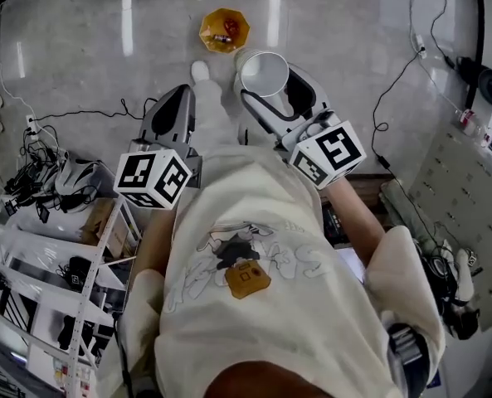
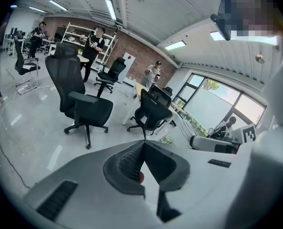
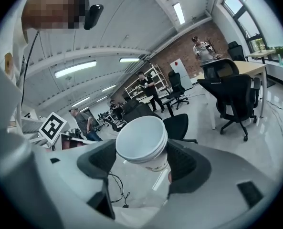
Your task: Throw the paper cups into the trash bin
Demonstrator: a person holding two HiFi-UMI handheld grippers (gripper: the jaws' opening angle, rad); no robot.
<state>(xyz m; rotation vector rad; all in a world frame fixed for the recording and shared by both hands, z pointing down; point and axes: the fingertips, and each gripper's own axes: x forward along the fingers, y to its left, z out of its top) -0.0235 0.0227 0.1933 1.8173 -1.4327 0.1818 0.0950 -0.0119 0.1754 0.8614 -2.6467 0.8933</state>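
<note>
- My right gripper (image 3: 141,159) has its jaws wide, and they hold the cups (image 3: 142,138) by the sides
- The cups are white and sit one inside the other
- They are up in the air and rest on nothing
- The head view looks right down into their mouth
- The bin (image 1: 223,30) is orange and stands on the floor (image 1: 80,56), just past the cups in the head view, not touching them
- Some small rubbish lies inside the bin
- My left gripper (image 2: 142,149) has its jaws pressed together with nothing between them
- It hangs in the air beside my right gripper, a bit apart
- My white shoe (image 1: 199,71) shows between the two grippers
- A shelf (image 1: 38,247) with dark gear is on my left
- Black chairs (image 2: 81,99) stand on the floor far off
</note>
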